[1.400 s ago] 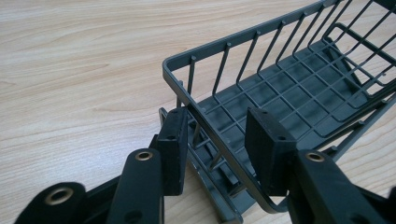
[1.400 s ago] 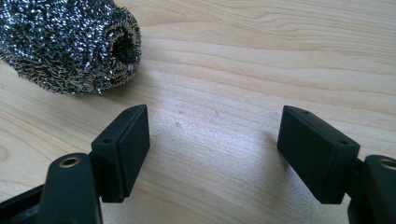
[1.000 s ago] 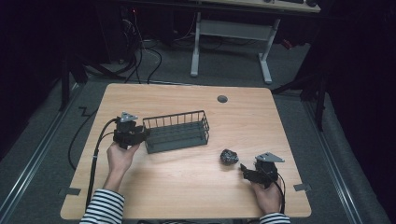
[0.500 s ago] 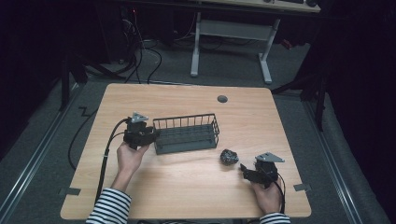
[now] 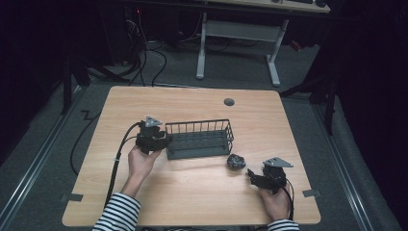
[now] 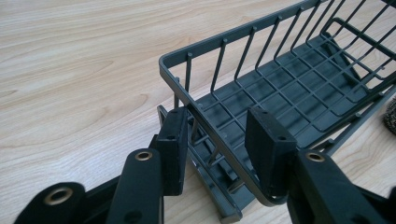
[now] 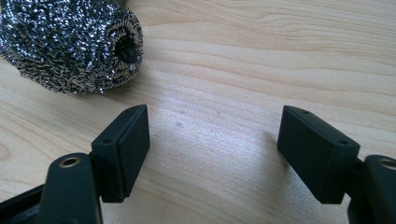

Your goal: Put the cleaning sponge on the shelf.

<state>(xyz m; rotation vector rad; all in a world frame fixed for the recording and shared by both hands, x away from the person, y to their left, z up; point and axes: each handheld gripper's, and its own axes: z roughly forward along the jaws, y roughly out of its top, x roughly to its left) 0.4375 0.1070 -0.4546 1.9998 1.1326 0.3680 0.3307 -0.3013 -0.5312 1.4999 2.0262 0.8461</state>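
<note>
While our left gripper [image 5: 159,140] bites the short end wall of the wire basket [image 5: 201,138], our right gripper [image 5: 255,177] waits with its jaws wide apart and nothing between them. In the left gripper view the two pads [image 6: 173,148] sit one on each side of the basket's [image 6: 280,84] end rim, clamped on it.

The basket lies on the wooden table [image 5: 192,197] with its long side running left to right, and our left gripper is at its left end.

The shiny steel wool ball [image 5: 236,161] sits on the table just beside the basket's near right corner. It is between the basket and our right gripper. In the right gripper view the ball [image 7: 70,44] lies ahead and to the left of the open jaws, near but not touching.

So our right hand [image 5: 276,202] is much nearer to the ball than our left hand [image 5: 140,161]. We think the ball goes into the basket next. For that, our right gripper must reach forward and a bit left.
</note>
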